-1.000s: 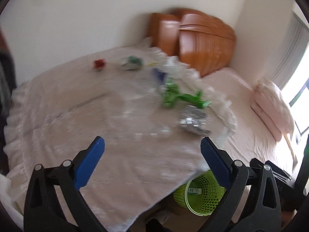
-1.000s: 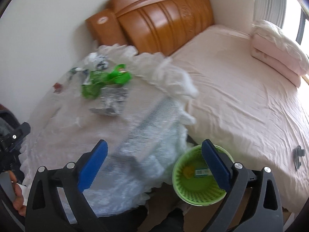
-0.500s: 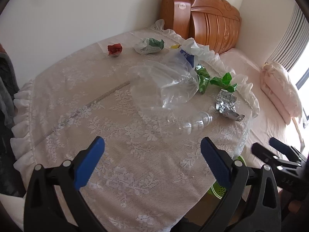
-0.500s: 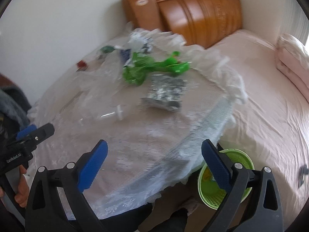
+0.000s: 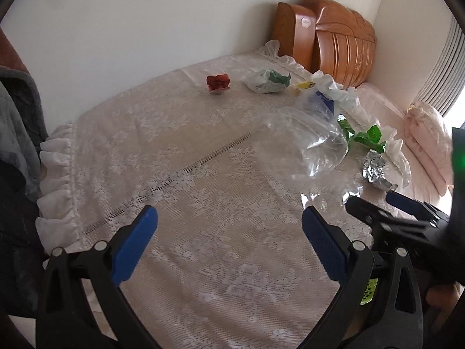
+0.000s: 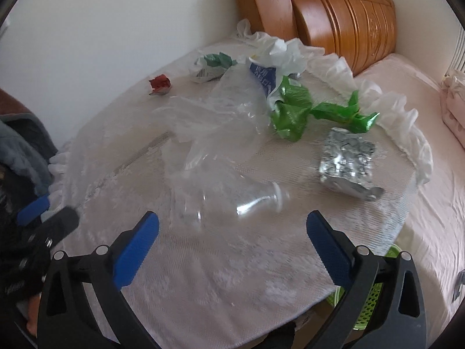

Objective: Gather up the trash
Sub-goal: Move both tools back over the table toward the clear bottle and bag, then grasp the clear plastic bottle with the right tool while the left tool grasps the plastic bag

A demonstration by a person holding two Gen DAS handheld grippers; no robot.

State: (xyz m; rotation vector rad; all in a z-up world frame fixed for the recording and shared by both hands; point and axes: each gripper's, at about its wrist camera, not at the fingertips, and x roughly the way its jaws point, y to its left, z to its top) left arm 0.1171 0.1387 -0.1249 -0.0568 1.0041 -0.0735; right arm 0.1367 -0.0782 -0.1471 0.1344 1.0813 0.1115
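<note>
White lace cloth covers the tabletop [image 6: 221,276], which carries all the trash; a pink bed [image 6: 407,110] with a wooden headboard [image 6: 343,14] lies beyond its far edge. Clear plastic bag [image 6: 221,116] spreads over the middle of the tabletop. Clear plastic bottle [image 6: 232,197] lies on its side toward the near edge, touching the bag. Green wrapper [image 6: 293,113] rests near the far right edge, just beside the bag. Crumpled foil [image 6: 345,160] sits by the right edge. White-and-green packet [image 6: 212,67] and red scrap [image 6: 159,83] lie toward the far left edge, apart from each other. Green basket [image 6: 366,299] shows below the near right edge. Left tongs [image 5: 229,241] and right tongs [image 6: 232,241] hover above the near edge, each with jaws wide apart and holding nothing.
</note>
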